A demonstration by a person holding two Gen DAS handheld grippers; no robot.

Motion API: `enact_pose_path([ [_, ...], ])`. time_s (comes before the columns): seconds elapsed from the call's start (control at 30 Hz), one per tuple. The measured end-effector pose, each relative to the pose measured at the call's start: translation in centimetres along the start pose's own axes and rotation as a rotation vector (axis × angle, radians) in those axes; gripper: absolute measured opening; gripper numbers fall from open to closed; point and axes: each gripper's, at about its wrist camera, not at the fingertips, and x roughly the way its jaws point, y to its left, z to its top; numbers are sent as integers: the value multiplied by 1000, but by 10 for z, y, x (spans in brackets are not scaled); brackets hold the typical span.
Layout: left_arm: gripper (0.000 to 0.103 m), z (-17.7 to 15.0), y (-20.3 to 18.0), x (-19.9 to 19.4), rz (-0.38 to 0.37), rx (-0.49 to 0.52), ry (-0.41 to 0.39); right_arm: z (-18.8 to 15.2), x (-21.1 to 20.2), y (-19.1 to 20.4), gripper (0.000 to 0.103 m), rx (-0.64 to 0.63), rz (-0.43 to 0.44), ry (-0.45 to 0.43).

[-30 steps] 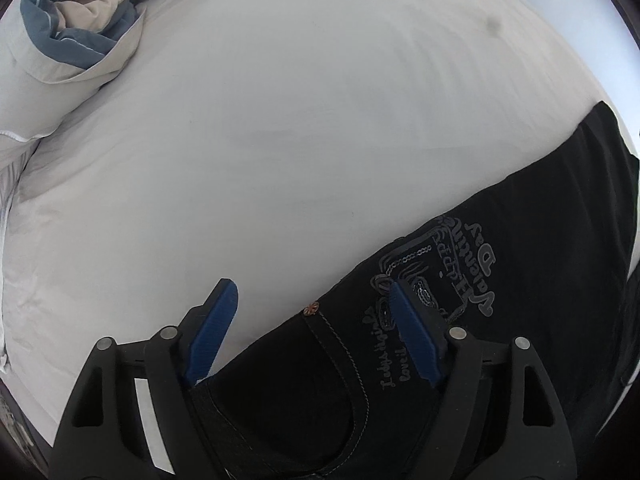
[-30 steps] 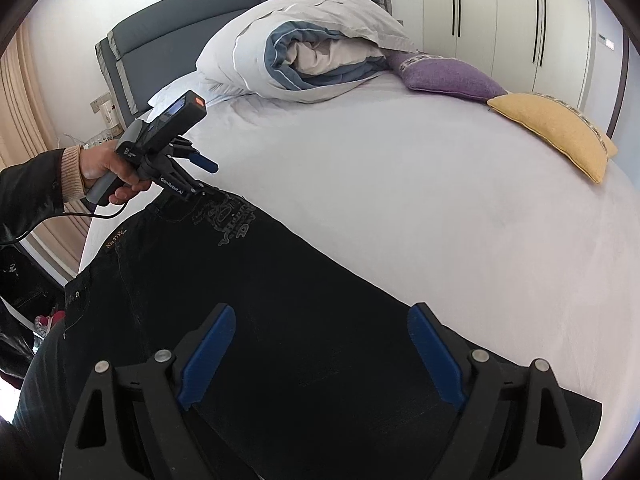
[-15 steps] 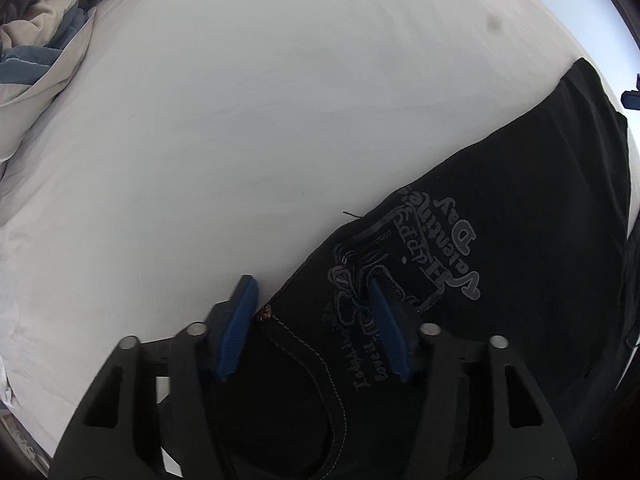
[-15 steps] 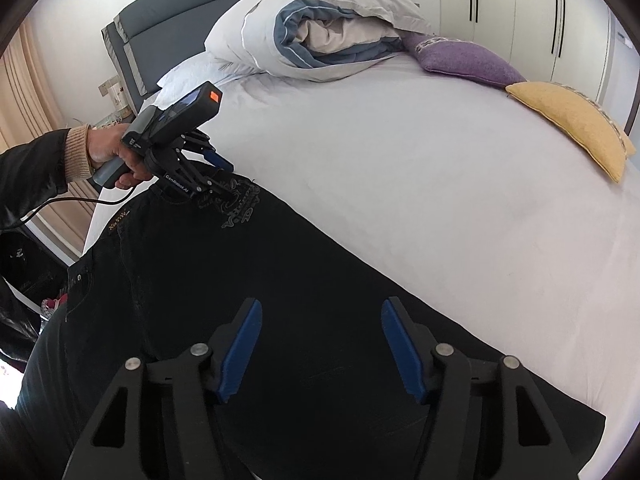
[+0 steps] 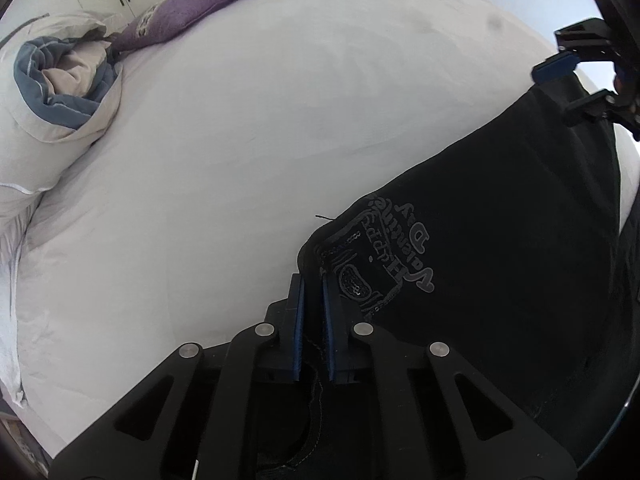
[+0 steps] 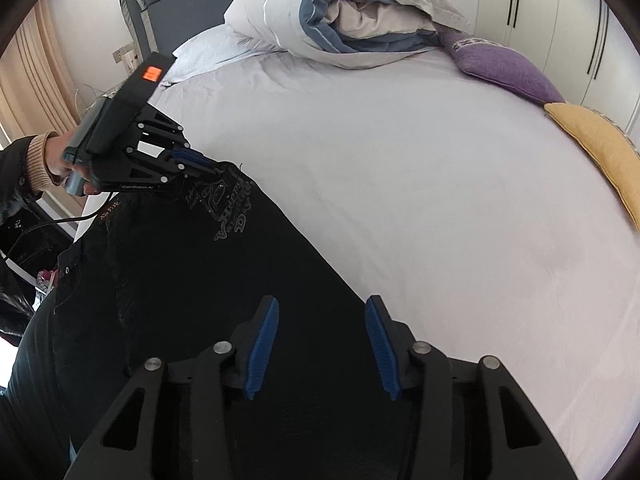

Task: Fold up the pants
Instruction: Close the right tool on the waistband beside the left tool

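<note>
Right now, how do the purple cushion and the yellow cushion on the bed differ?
The purple cushion is purple with a patterned band at one end; the yellow cushion is mustard yellow, its trim barely showing. The purple one lies beside the rolled duvet by the headboard; the yellow one sits further from it, toward the foot. Both lie along the same bed edge, clear of the black pants.

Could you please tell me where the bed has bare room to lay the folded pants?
Free: the white sheet between the black pants, rolled duvet and the purple and yellow cushions. Crowded: the near edge under the pants.
</note>
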Motion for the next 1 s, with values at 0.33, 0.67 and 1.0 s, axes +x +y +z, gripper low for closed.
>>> enact_pose_path([
  [0.33, 7, -12, -26, -46, 59, 61, -99, 38, 55, 20, 44, -133, 27, 109],
  [0.67, 7, -32, -39, -63, 54, 76, -140, 58, 91, 26, 44, -175, 60, 195],
  [1.0, 7, -33, -33, -68, 48, 55, -160, 58, 90, 34, 13, -207, 85, 207],
])
